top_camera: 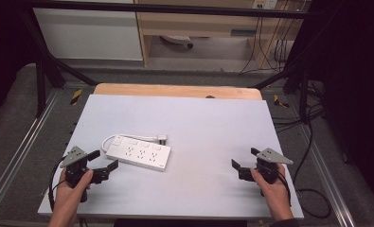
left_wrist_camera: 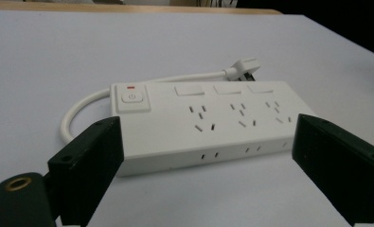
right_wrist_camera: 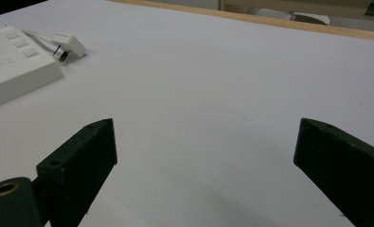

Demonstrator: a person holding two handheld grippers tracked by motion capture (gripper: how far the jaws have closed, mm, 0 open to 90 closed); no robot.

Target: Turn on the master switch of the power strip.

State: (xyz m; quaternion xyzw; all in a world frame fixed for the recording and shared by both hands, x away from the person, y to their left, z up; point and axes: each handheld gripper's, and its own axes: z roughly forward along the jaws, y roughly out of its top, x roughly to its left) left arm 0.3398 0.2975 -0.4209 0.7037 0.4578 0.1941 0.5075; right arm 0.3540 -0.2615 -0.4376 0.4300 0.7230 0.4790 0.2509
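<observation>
A white power strip (top_camera: 138, 153) lies flat on the white table, left of centre, with its short cable and white plug (top_camera: 161, 138) curled behind it. In the left gripper view the strip (left_wrist_camera: 201, 118) shows a power button with a red mark and three socket groups, just beyond the wide-apart jaws. My left gripper (top_camera: 103, 161) is open, close to the strip's left end without touching it. My right gripper (top_camera: 245, 157) is open over bare table at the right. The right gripper view has the strip's end (right_wrist_camera: 14, 66) and plug (right_wrist_camera: 68, 46) at far left.
The white table top (top_camera: 199, 123) has a wooden edge (top_camera: 175, 90) at the back. Black frame bars and cables stand beyond and to the right of the table. A person's hands hold both grippers near the front edge.
</observation>
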